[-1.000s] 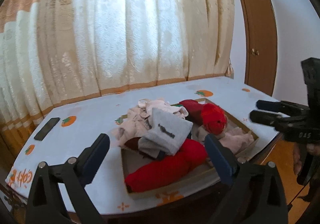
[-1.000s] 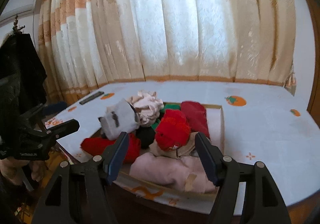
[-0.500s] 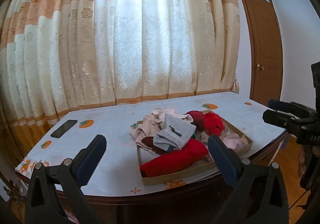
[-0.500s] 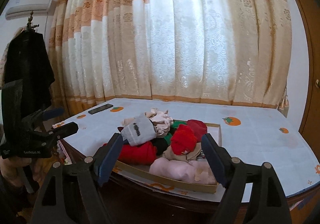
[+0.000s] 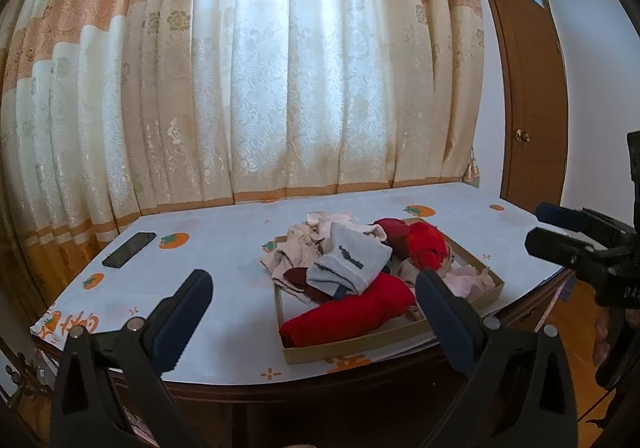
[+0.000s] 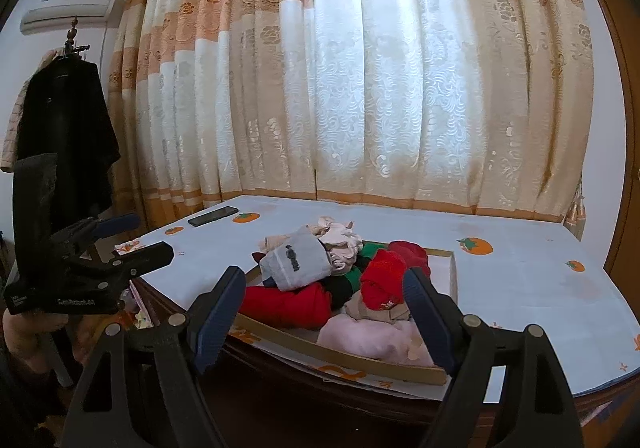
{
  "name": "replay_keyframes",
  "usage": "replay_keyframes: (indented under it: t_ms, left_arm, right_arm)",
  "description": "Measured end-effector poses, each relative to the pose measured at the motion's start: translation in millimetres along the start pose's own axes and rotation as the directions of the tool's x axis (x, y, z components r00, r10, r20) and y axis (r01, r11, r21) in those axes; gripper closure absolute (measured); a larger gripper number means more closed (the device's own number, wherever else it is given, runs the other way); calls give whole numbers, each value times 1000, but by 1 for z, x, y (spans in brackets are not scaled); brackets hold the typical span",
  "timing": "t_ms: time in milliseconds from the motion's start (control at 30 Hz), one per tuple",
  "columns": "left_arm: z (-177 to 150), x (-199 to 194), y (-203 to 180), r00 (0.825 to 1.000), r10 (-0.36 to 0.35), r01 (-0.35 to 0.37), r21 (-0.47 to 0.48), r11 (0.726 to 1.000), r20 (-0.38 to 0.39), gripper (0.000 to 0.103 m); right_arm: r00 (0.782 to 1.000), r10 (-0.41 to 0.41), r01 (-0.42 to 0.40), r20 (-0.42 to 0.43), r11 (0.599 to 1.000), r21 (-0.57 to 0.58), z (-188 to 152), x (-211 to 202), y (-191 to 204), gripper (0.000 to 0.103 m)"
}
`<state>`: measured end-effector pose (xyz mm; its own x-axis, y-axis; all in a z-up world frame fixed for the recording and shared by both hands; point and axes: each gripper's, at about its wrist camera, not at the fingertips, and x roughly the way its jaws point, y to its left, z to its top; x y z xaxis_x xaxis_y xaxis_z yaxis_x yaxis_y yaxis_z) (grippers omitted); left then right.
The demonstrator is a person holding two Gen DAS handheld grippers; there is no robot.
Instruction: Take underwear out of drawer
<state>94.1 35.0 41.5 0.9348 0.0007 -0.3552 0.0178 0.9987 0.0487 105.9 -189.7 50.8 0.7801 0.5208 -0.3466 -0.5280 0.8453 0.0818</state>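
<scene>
A shallow cardboard drawer (image 5: 400, 340) sits on the tabletop (image 5: 208, 260), near its front edge, heaped with folded underwear (image 5: 348, 260): a grey piece (image 6: 296, 262) on top, red rolls (image 5: 352, 312) at the front and back, pale pink and beige pieces (image 6: 368, 336) around them, some spilling over the tray's far rim onto the white cloth printed with orange fruit. A dark phone (image 5: 129, 244) lies flat on the cloth, well apart from the tray, toward the curtain (image 5: 280, 68). The left gripper (image 5: 316, 304) hangs in front of the tabletop edge, its jaws spread wide with nothing between them. The right gripper (image 6: 326, 308) hangs likewise short of the tray; its jaws have just been opening and stand wide, gripping nothing. Neither gripper touches the clothing. Each gripper shows at the edge of the other's view, held by a hand (image 6: 24, 332). A dark coat (image 6: 68, 136) hangs beside the curtain, and a wooden door (image 5: 532, 96) stands on the other side.
</scene>
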Motion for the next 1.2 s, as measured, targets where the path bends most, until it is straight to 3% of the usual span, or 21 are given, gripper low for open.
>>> replay_keyframes:
  t_ms: [1200]
  left_arm:
    - [12,17,-11,999,43,-41,46,998,-31,0]
  right_arm:
    - [1000,8,-8,0,1000,-13,1,-1,1,20]
